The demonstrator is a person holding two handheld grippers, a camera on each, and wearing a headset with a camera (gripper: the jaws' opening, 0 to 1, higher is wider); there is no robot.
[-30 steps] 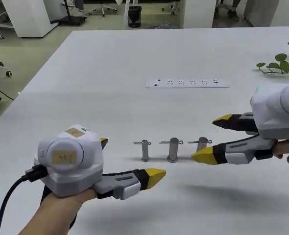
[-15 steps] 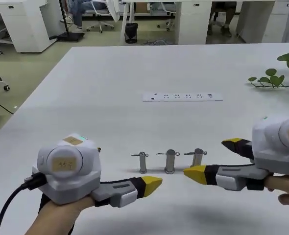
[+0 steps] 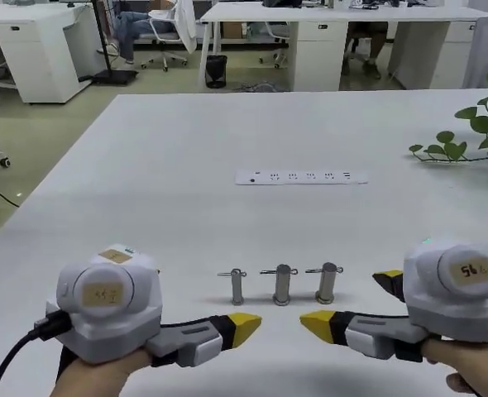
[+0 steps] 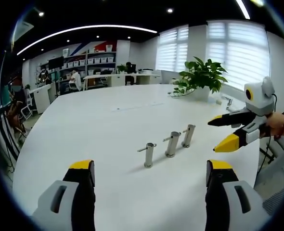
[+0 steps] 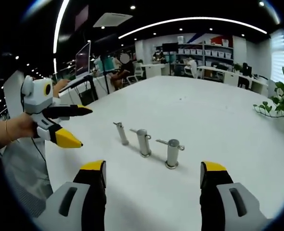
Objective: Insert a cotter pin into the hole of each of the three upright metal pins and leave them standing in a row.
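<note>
And here is the row: left pin [image 3: 237, 289], middle pin [image 3: 282, 288] and right pin [image 3: 326, 285] stand upright, side by side and a little apart, on the white table [image 3: 227, 149]. They sit nearer the person than the power strip [image 3: 302, 177], with a plant [image 3: 467, 141] off at the far right edge. Each one carries a thin wire across its head: left cotter pin [image 3: 226, 274], middle cotter pin [image 3: 269, 271], right cotter pin [image 3: 313, 270], all poking out to the left in the head view. So by the look of it all three are fitted and the line is straight, which would put the task at or very near its end; I judge there is nothing left but perhaps a check. The left gripper [image 5: 78, 126] hangs with its jaws wide apart and nothing between them, and the right gripper [image 4: 216, 134] is the same, spread and empty. Both sit on the near side of the row, clear of the pins, tips pointing in at each other. Now the doubtful bits: the wires are too fine to say whether each goes right through its hole, and whether any legs are bent I cannot tell. In the head view the left gripper's far jaw hides behind its own body, and both hands are cut off by the bottom edge.
</note>
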